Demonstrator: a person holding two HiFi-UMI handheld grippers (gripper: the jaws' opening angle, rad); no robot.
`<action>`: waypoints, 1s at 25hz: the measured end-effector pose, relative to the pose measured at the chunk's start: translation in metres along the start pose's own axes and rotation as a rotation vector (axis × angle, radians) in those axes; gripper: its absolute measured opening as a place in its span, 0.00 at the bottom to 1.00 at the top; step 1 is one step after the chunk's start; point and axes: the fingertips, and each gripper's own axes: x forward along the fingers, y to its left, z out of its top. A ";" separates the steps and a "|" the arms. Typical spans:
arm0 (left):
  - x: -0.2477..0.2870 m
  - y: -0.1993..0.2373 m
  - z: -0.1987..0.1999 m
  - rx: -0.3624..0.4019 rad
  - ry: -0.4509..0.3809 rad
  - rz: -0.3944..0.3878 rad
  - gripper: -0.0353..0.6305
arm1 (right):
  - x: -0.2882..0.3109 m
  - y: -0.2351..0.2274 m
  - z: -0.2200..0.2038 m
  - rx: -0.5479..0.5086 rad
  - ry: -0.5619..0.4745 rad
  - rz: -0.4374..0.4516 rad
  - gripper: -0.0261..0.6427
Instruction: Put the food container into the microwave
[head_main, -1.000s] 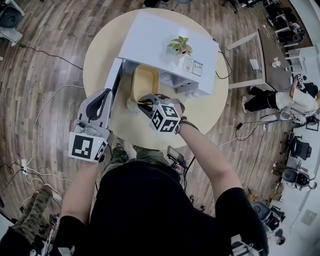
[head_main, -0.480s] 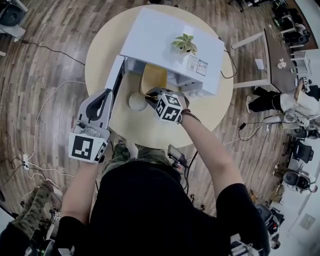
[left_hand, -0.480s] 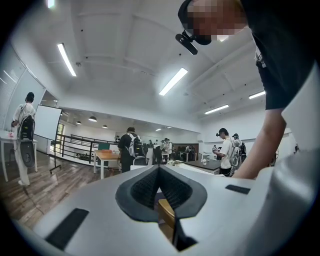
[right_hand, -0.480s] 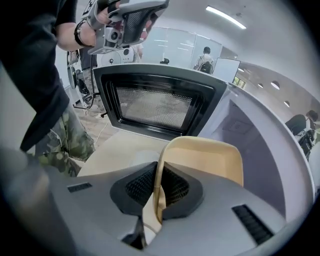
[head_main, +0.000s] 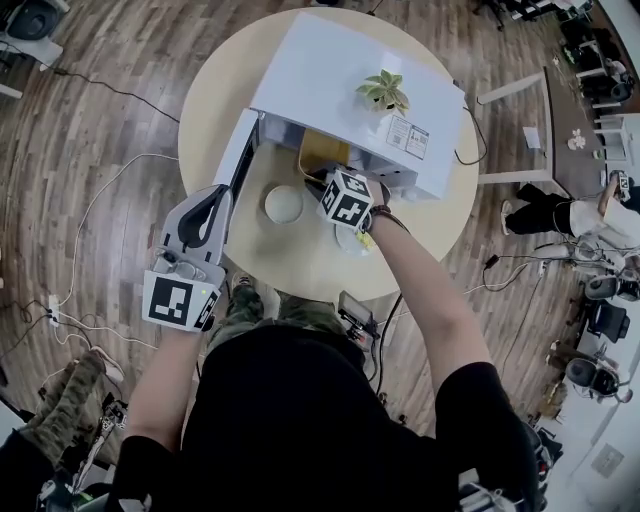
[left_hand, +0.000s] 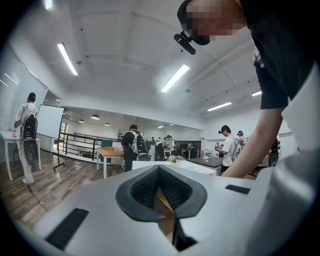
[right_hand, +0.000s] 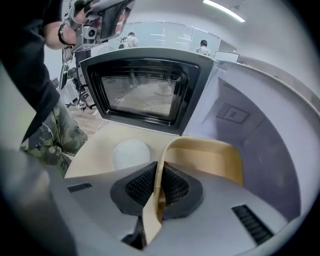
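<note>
Container: food container (right_hand: 210, 160), tan and shallow, sits straight ahead of the right gripper. Most of it is inside the microwave cavity and its near rim is at the opening.
Grip: right gripper (right_hand: 159, 187) has its 2 pads pinching the container's near rim edge-on, with the wall standing upright between them.
Contact below: the container may rest on the cavity floor, but its underside is hidden.
Microwave: white microwave (head_main: 340, 70) surrounds the container ahead of the right gripper. The pale cavity wall runs along that gripper's right.
Door: microwave door (right_hand: 140, 90) is swung open, ahead and to the left of the right gripper, with its dark mesh window facing that gripper.
Disc: 1 round white disc (right_hand: 130, 154) lies on the table (head_main: 420, 230) just left of the right gripper's jaws, apart from the container.
Left gripper: left gripper (head_main: 212, 200) is well to the left of the right one, its tip near the door's outer edge. Its pads are pressed together with nothing between them.
Top: small potted plant (head_main: 385, 92) stands on the microwave, beyond the right gripper.
</note>
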 end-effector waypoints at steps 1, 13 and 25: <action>0.000 -0.002 -0.002 -0.002 0.003 -0.001 0.08 | 0.002 -0.003 -0.003 0.005 0.005 -0.004 0.09; 0.003 -0.014 -0.012 -0.007 0.033 -0.007 0.08 | 0.019 -0.043 -0.022 0.058 0.072 -0.137 0.09; 0.004 -0.020 -0.020 -0.014 0.052 -0.003 0.08 | 0.026 -0.082 -0.035 0.079 0.133 -0.253 0.09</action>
